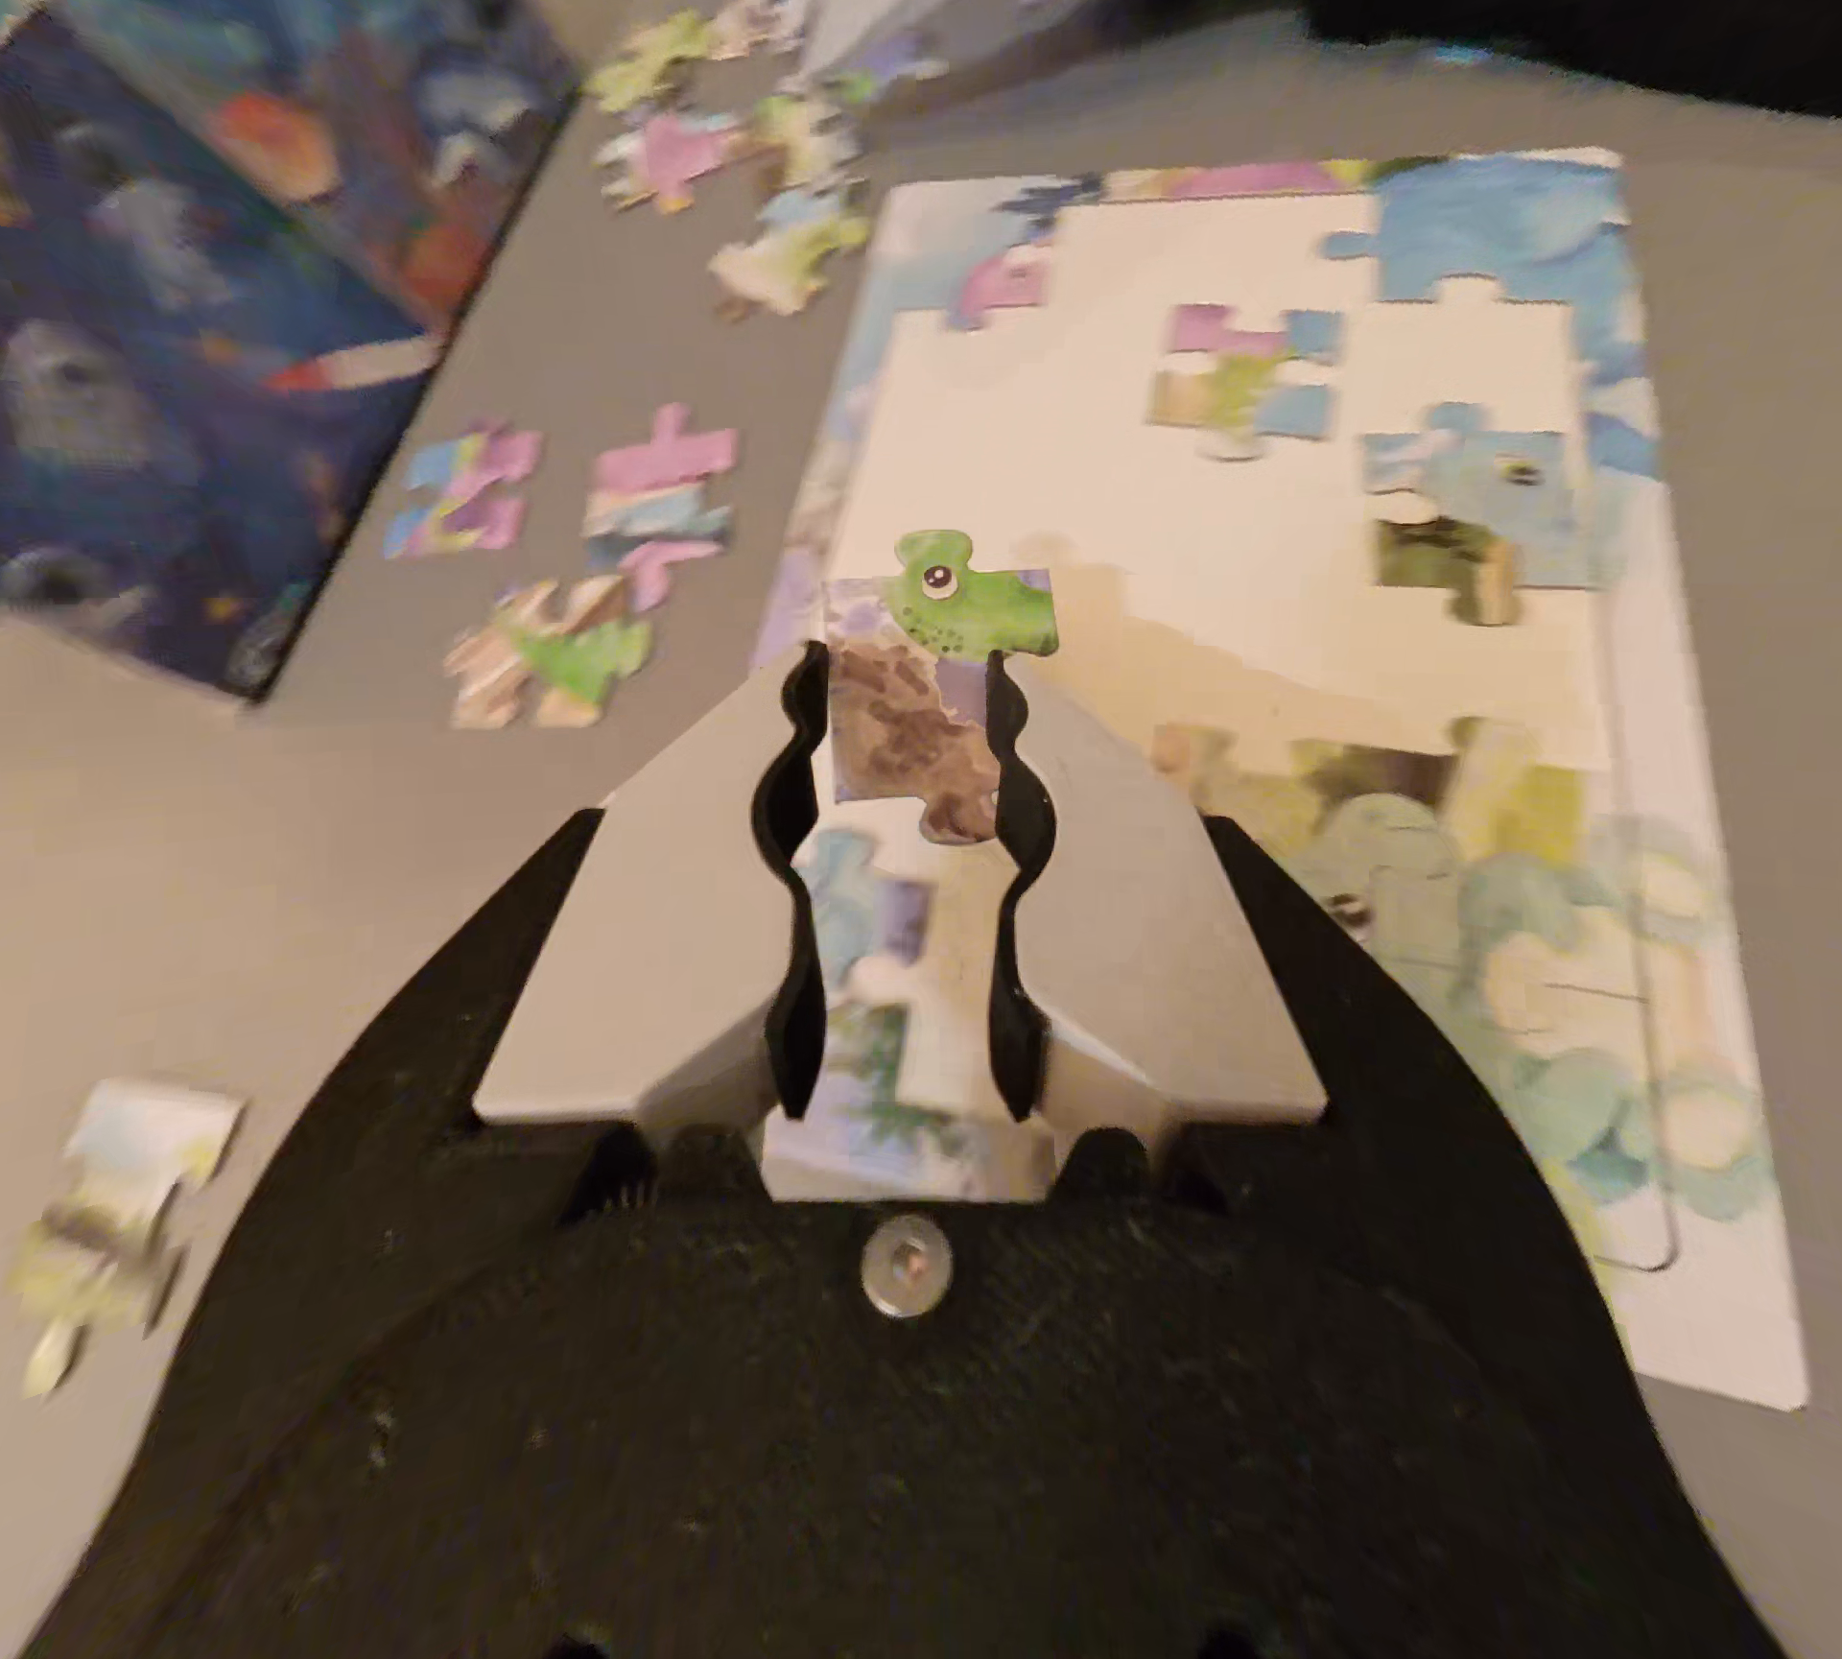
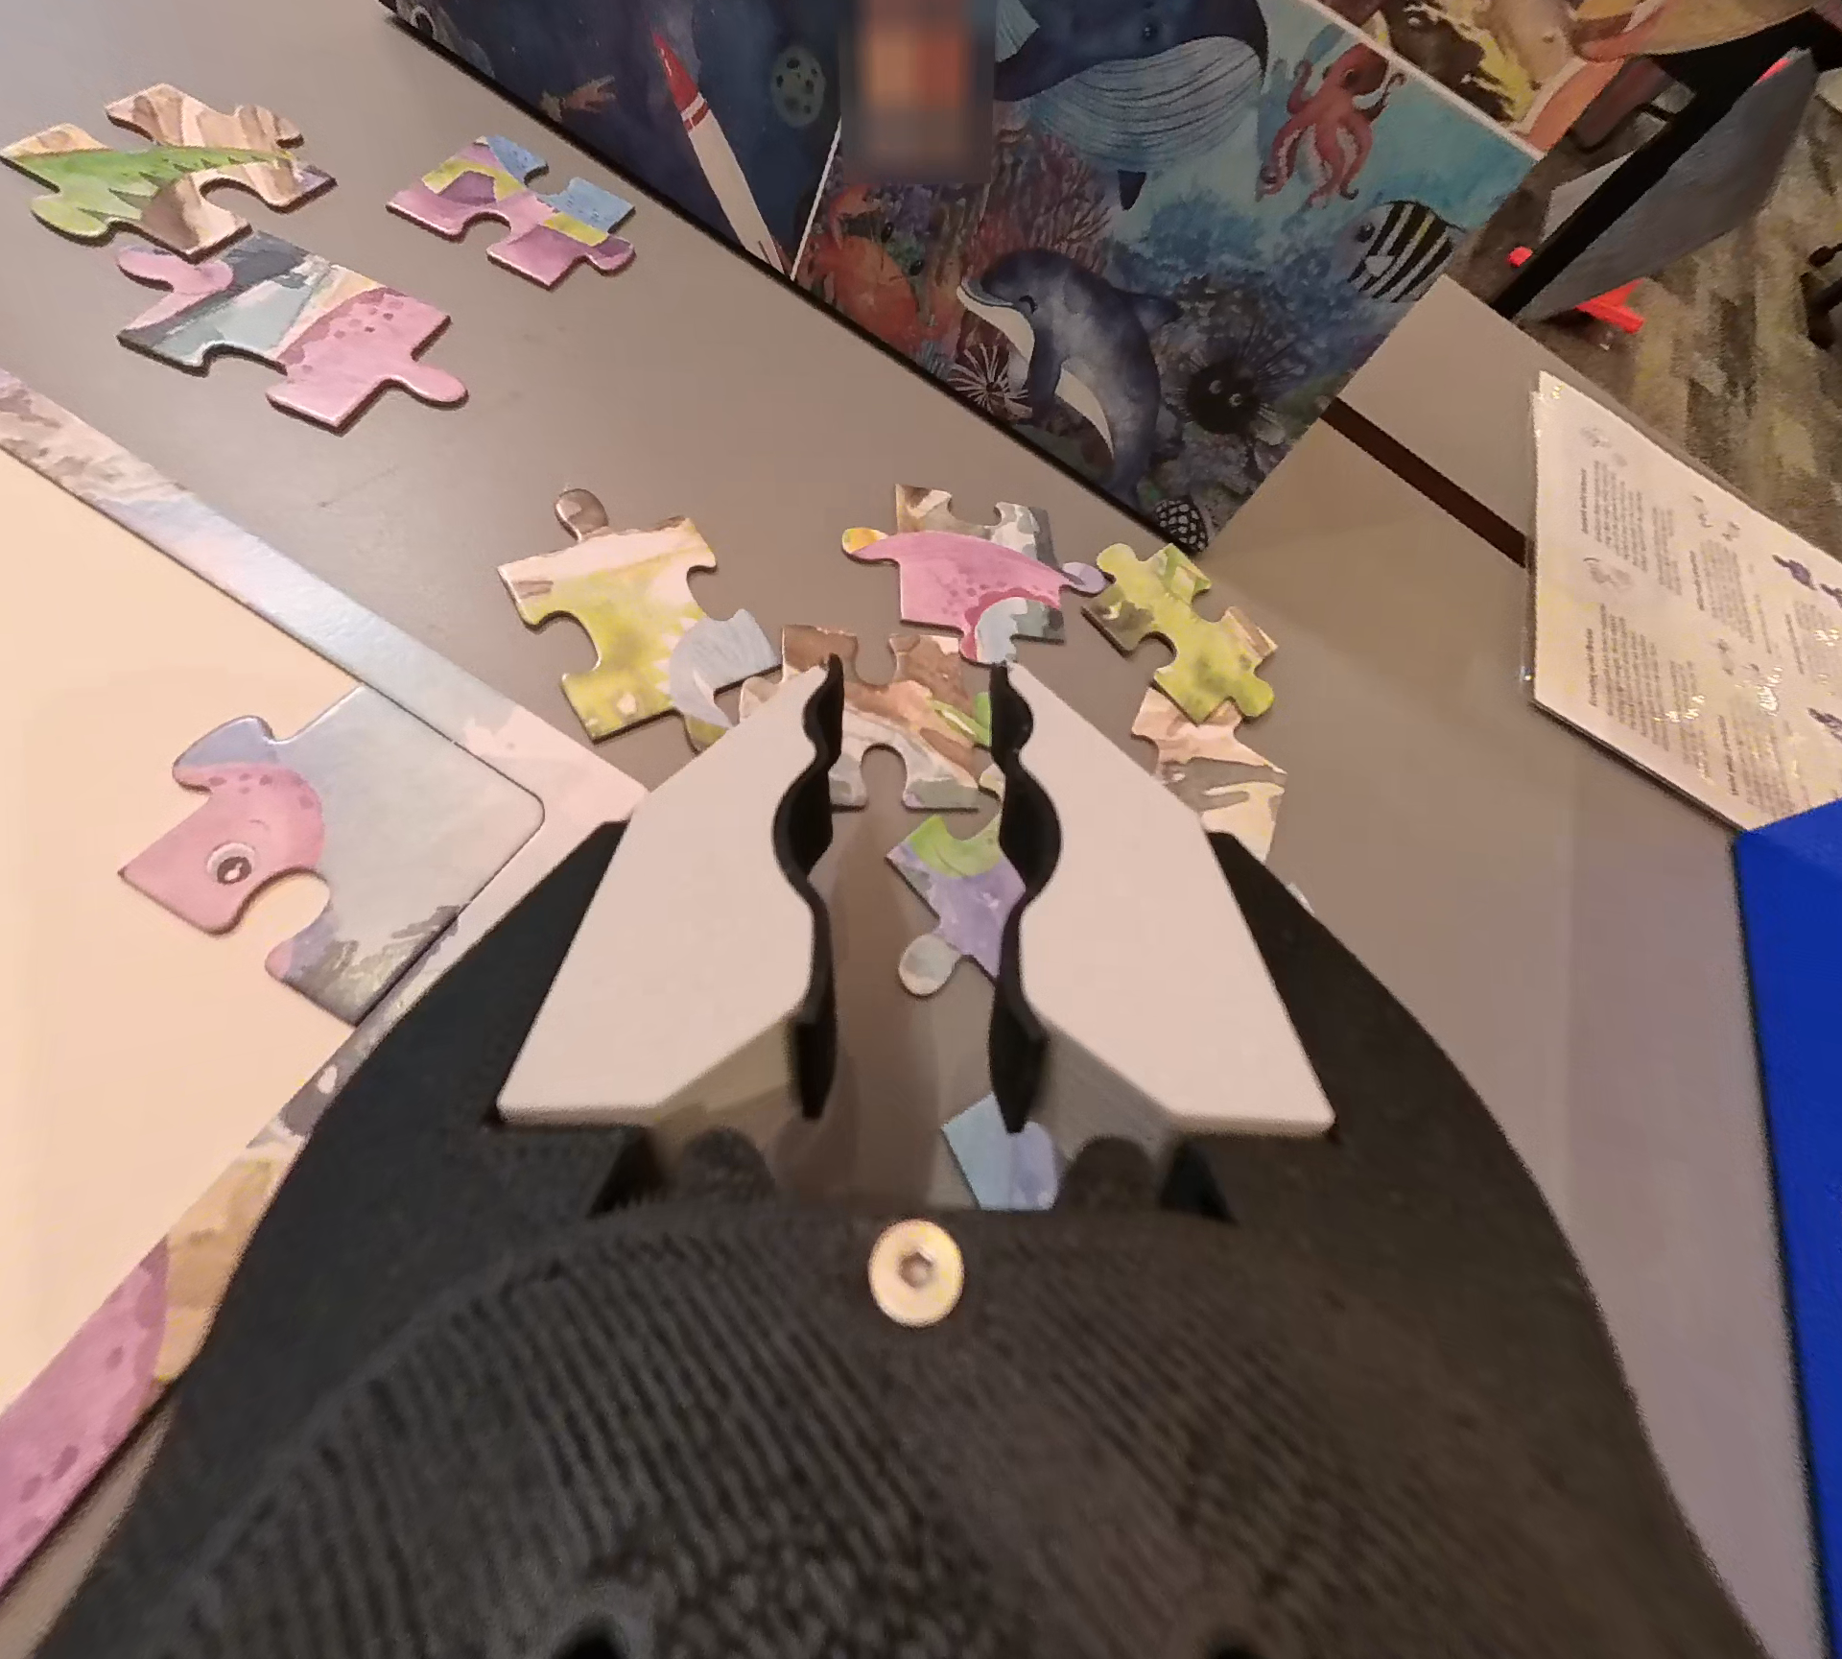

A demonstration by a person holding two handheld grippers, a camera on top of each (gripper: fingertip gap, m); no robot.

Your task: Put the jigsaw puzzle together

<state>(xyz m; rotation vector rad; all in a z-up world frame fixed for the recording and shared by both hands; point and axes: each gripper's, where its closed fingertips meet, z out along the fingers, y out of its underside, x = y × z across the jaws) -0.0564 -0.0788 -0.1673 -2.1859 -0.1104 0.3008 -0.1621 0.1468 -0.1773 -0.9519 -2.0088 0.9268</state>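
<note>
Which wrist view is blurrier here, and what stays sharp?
Left wrist view: heavy motion blur on the loose pieces, box and puzzle board; only the left gripper and its held green piece are sharp. Right wrist view: mostly crisp, the right gripper open over scattered pieces, slight edge softness.
</note>
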